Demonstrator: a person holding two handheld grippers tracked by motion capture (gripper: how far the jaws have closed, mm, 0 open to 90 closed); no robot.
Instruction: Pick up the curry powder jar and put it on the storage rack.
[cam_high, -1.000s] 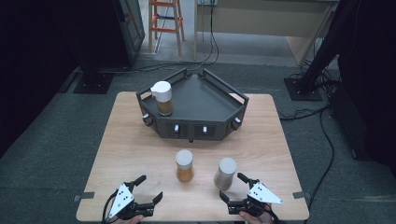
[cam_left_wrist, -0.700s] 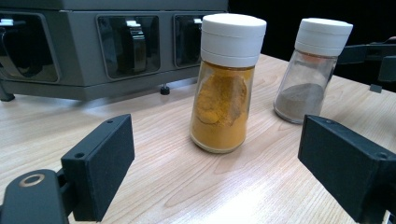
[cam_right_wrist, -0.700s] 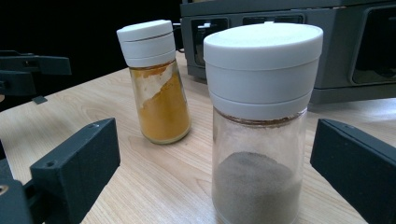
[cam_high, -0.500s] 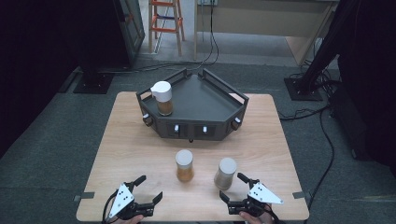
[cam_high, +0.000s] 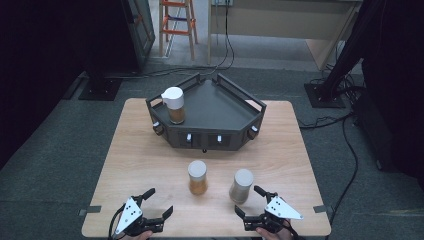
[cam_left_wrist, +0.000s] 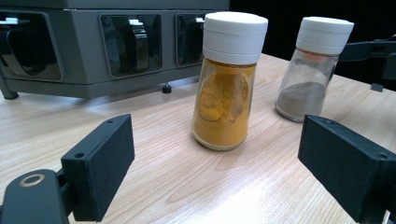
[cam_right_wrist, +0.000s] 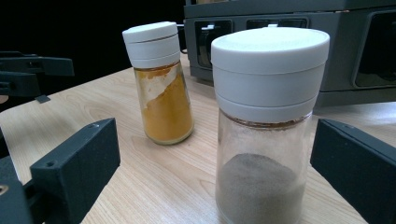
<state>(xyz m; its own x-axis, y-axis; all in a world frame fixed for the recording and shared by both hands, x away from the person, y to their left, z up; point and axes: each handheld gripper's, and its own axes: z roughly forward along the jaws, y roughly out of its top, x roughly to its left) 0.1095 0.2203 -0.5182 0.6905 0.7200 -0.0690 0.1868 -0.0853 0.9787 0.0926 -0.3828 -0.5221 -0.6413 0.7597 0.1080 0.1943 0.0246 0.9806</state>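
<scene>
two spice jars wait, both grippers parked open

nothing has changed over the last second: both grippers sit where they were at the near table edge, and the jars have not shifted. that suggests the work is only about to begin, with no jar picked up so far.

the left gripper rests at about 7 o'clock on the table, jaws spread apart with nothing between them. the right gripper lies at about 5 o'clock, jaws also apart; the grey-powder jar stands just beyond its tips, closest of all, untouched. the yellow-powder jar stands upright near the table's centre, at 9 o'clock from the grey one and a little apart from it.

at 12 o'clock sits a dark angular tray with a raised rail, and a third jar of brownish spice already stands in its left corner. if the jars on the table are bound for the tray, the rail must be cleared, and the two jars stand near enough that a wide grasp on one could nudge the other.
</scene>
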